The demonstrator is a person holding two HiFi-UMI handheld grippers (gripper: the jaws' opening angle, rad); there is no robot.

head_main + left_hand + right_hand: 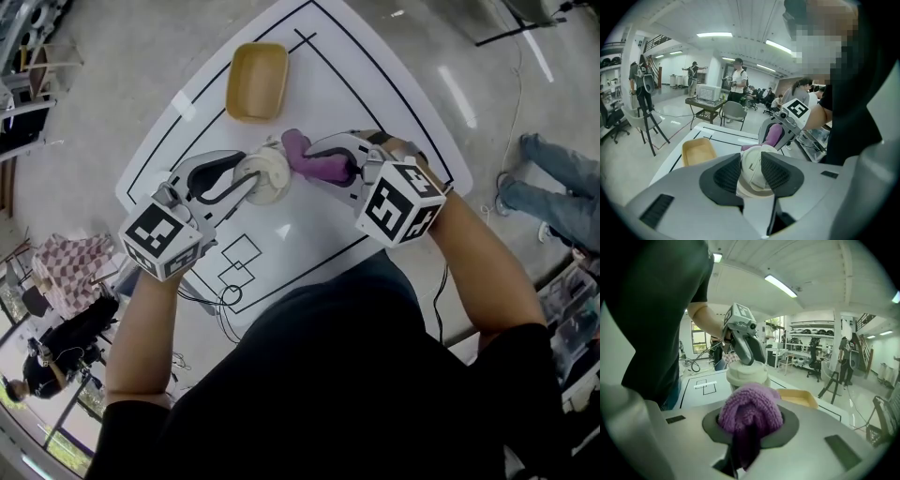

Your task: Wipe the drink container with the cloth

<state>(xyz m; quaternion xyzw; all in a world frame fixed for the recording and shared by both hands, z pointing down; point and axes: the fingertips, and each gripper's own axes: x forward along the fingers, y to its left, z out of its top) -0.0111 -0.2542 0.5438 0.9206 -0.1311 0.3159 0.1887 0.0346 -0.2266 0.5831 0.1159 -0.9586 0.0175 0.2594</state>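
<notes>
- One desk point(375, 103), white with black lines; everything sits on or above it
- Two grippers. The left gripper point(246, 180) has its jaws pressed onto the drink container from both sides, ribbed pads against the top part. The right gripper point(323, 164) pinches the cloth, which bulges out between its jaws
- One tan tray point(256, 82), empty, toward the far edge of the desk and well apart from the work
- One drink container point(267, 175), cream-white with a lid, about the middle of the desk and a little toward the left edge. I cannot tell whether it rests on the desk or hangs just above it. It looks light, stiff and smooth — likely to slip or turn under a rub, so the clamp near the lid seems right, leaving the side wall free
- One cloth point(314, 161), purple and knitted, touching the container's right side. Soft and floppy, it will fold around the wall; a bunched pinch like this one gives it a firm working face
</notes>
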